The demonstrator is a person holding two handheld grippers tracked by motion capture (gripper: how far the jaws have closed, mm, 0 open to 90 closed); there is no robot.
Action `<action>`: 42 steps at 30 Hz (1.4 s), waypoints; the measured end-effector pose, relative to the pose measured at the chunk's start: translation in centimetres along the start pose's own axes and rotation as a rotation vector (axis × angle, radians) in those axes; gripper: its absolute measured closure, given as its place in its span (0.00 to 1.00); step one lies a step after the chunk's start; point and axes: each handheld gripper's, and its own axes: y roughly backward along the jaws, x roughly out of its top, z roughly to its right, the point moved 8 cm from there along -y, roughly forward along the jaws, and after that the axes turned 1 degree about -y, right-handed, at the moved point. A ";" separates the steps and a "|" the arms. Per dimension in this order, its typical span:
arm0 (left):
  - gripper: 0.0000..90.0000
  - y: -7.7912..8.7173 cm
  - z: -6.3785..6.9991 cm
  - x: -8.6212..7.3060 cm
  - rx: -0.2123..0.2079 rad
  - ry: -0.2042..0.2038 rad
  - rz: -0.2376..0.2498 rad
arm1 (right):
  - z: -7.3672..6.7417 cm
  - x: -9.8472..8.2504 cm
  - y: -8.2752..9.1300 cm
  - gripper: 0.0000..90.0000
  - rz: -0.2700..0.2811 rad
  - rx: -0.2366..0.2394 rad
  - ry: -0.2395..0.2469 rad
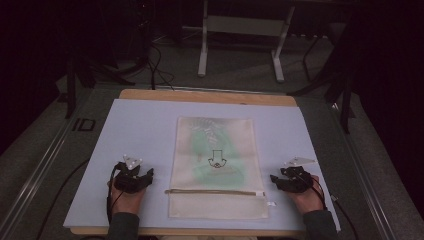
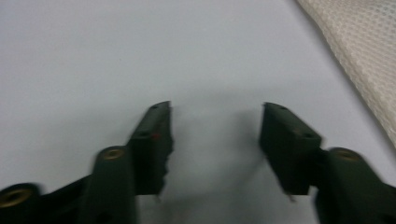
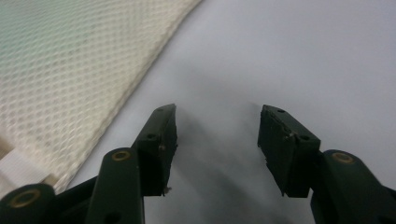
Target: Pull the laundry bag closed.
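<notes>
Two large surfaces framed the scene: a wooden table (image 1: 210, 96) under a pale blue mat (image 1: 140, 135), with a cream mesh zip bag (image 1: 216, 167) lying flat at the mat's middle, something green inside it. Its zipper (image 1: 215, 191) ran across the near end, the pull (image 1: 260, 193) at the right. The left gripper (image 1: 145, 176) and right gripper (image 1: 276, 178) rested on the mat on either side of the bag, jaws spread wide and empty. Judging by this, work had not begun; the next move likely called for pinning the bag and pinching the pull.
</notes>
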 end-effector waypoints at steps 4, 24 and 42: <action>0.58 0.1 0.1 0.0 -0.012 -0.012 -0.001 | -0.3 0.0 0.1 0.53 -0.009 0.011 0.028; 0.63 0.9 0.6 0.2 -0.068 -0.055 0.014 | -3.0 0.5 0.5 0.58 -0.048 0.090 0.126; 0.62 1.2 1.1 0.2 -0.100 -0.062 0.016 | -5.6 1.6 0.2 0.58 -0.038 0.115 0.173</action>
